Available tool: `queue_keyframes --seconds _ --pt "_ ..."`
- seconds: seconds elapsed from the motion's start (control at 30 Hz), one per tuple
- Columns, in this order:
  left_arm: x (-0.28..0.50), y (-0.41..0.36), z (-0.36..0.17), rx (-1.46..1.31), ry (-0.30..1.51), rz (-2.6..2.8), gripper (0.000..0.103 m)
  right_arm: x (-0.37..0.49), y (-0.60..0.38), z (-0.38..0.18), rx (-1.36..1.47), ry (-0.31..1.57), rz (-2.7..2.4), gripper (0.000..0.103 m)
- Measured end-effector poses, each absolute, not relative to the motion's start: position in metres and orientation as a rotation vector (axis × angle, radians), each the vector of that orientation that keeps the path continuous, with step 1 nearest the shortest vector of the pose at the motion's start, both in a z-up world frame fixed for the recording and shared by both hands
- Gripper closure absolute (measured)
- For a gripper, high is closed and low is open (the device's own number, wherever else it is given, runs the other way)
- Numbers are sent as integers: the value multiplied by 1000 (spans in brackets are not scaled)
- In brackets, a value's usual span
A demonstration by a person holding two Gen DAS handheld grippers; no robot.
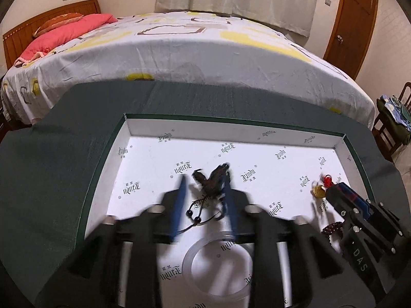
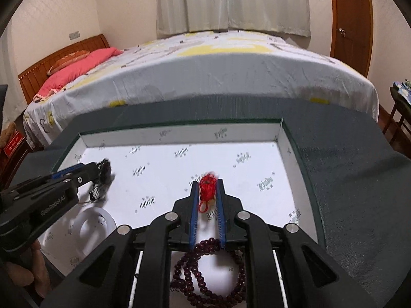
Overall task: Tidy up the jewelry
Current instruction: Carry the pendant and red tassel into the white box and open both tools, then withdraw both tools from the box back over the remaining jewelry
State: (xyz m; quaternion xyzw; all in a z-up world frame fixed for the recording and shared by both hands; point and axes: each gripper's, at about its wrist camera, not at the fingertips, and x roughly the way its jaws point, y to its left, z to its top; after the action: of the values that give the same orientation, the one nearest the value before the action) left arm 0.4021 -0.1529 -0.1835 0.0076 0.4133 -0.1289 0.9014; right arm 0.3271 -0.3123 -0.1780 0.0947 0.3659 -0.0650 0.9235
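Closest to the left wrist lens: clear bangle [image 1: 218, 264], flat on the tray floor at 6 o'clock, under the left gripper [image 1: 205, 187] and behind its fingertips. Left jaws are spread, motion-blurred. Dark pendant on a black cord [image 1: 214, 182] sits between the blue pads; its bulk is at the tips, nearer the right pad, and the cord with small beads trails back toward 6 o'clock. Blur hides whether that pad touches it; the left pad is clearly off it. Nothing is pinched.

White tray [image 1: 231, 134] has a green rim and repeated printed logos, and sits on a dark green cloth [image 1: 51, 154]. Bed [image 1: 192, 46] is at 12 o'clock, pink pillow [image 1: 69, 30] at 10, wooden door [image 1: 354, 23] at 2.

Right wrist view: dark red bead bracelet [image 2: 205, 269] is nearest, at 6 o'clock, lying on the tray floor below the right gripper [image 2: 208, 187], its loop passing under the pad bases. Right jaws stand partly apart. Red knotted charm [image 2: 206, 188] sits between the pads close to the tips, with a small red loop hanging back toward 6 o'clock. A thin gap shows on both sides, so the pads do not clamp it.

Cross-check from the left view: the right gripper enters at 3–4 o'clock, with a gold bead [image 1: 318, 192] and a red piece just off its tip near the tray's right wall. From the right view, the left gripper comes in at 9 o'clock with the dark pendant at its tip and the bangle just beside it at 8. Both grippers are well apart, each over its own half of the tray.
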Motion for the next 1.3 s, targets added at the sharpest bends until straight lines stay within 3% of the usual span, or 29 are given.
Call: queue_keyframes --seconds 0.03,0.07,0.3,0.47,0.6,1.1,1.3 --pt "402 -153 -183 11 852 -262 43 327 -312 -179 196 750 -142 60" --pt "401 -151 -182 0 846 -265 40 327 -313 -177 198 743 -150 42" --pt "396 -146 -174 -16 832 -273 35 318 -313 -165 196 697 -151 39" --pt "369 -134 -146 11 733 -264 23 296 -313 -145 195 642 -138 39" --pt "331 -115 -131 34 667 -250 23 263 -310 -128 181 581 -138 34" --pt "203 -61 -153 49 695 -204 24 132 -294 -136 158 558 -154 34" --pt "176 -62 -176 96 751 -220 43 103 -292 -150 158 588 -147 34"
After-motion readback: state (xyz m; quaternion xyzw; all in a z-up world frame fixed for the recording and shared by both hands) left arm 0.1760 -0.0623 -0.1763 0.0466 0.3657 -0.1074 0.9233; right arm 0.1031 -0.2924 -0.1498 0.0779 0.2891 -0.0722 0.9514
